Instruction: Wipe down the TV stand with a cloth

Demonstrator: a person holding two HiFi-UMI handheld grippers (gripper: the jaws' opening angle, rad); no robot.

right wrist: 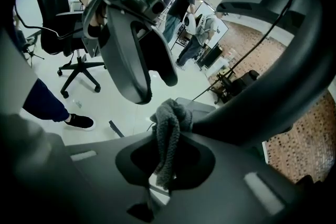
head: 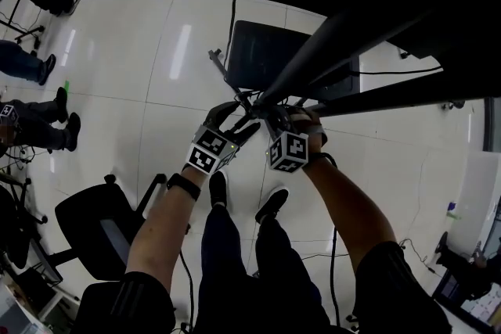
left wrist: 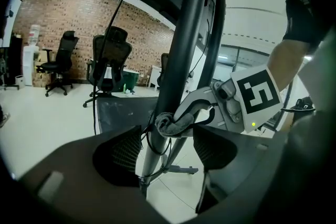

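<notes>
The TV stand's black pole point(head: 329, 39) rises from its dark base point(head: 262, 55) on the floor. Both grippers meet at the pole. My right gripper point(right wrist: 167, 157) is shut on a grey knitted cloth point(right wrist: 169, 134), which presses against the pole point(right wrist: 273, 97). From the left gripper view the cloth point(left wrist: 170, 124) sits bunched on the pole point(left wrist: 184, 44), with the right gripper point(left wrist: 207, 107) behind it. My left gripper point(left wrist: 168, 149) stands open just below the cloth, the pole showing in its gap. In the head view the left gripper point(head: 239, 118) and right gripper point(head: 272, 115) are side by side.
Black cables point(left wrist: 152, 144) hang along the pole. Office chairs point(left wrist: 107, 60) stand before a brick wall point(left wrist: 47, 13). Another chair point(head: 98, 227) is at my left side. Several people point(right wrist: 181, 2) stand further off. My shoes point(head: 270, 206) are on the white floor near the base.
</notes>
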